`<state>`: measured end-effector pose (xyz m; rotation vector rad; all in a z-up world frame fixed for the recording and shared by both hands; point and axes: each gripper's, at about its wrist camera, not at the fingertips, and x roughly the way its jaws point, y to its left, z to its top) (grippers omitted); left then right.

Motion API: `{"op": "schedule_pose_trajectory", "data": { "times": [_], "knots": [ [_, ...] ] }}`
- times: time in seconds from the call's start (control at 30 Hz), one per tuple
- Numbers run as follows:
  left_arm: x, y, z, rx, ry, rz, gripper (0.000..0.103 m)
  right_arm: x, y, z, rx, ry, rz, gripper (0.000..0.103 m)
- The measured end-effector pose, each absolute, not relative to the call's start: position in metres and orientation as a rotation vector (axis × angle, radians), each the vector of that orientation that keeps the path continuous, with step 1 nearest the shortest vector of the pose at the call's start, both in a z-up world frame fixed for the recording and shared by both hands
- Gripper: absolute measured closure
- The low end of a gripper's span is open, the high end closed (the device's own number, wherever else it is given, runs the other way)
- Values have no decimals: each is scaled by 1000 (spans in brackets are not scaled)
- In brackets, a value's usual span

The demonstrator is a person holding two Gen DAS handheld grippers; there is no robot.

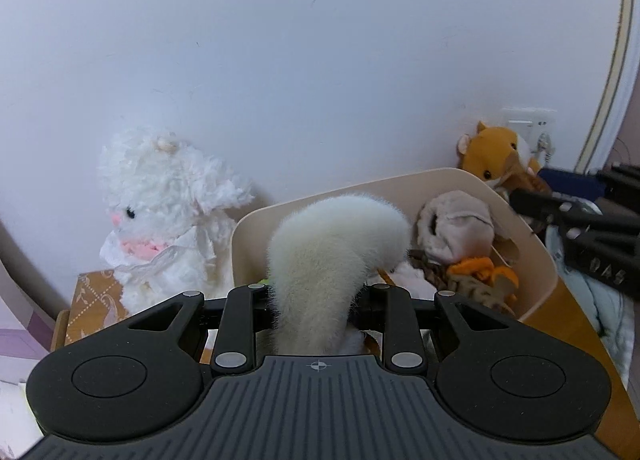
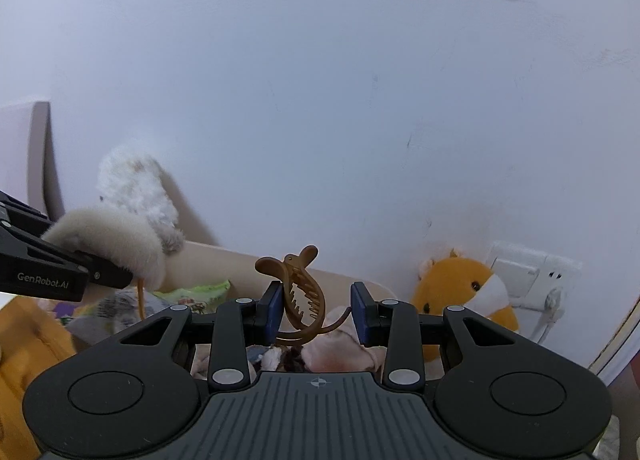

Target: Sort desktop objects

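While the left hand-held gripper (image 1: pixel 316 292) clamps a fluffy band (image 1: pixel 332 244) (cream), the right hand-held gripper (image 2: pixel 316 312) gapes around a claw clip (image 2: pixel 300 292).

L tool (image 1: pixel 316 300) gripping fluffy band (image 1: pixel 332 256), beige bin (image 1: pixel 536 260)

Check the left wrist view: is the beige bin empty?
No, the beige bin already holds several soft items, including a grey plush piece and an orange-spotted toy.

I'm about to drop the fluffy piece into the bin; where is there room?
Bare bin wall shows on its left side, behind the fluffy piece. The right side is crowded with the grey plush and orange toy.
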<state>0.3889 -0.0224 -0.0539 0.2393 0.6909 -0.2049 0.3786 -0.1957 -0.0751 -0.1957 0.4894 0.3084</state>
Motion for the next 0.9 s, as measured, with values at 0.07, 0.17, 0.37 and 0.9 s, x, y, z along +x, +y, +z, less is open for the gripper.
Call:
{"op": "schedule_pose_trajectory", "data": {
  "times": [0.07, 0.17, 0.37, 0.9],
  "knots": [
    [398, -26, -57, 233, 702, -199, 76, 388, -191, -81, -215, 514, 300, 69],
    [410, -28, -64, 205, 724, -197, 76, 400, -187, -89, -222, 550, 290, 69],
    [421, -28, -76, 157, 768, -176, 60, 420, -181, -108, -228, 646, 316, 58],
    [397, -28, -56, 192, 748, -158, 22, 372, -199, -75, -170, 661, 333, 4]
  ]
}}
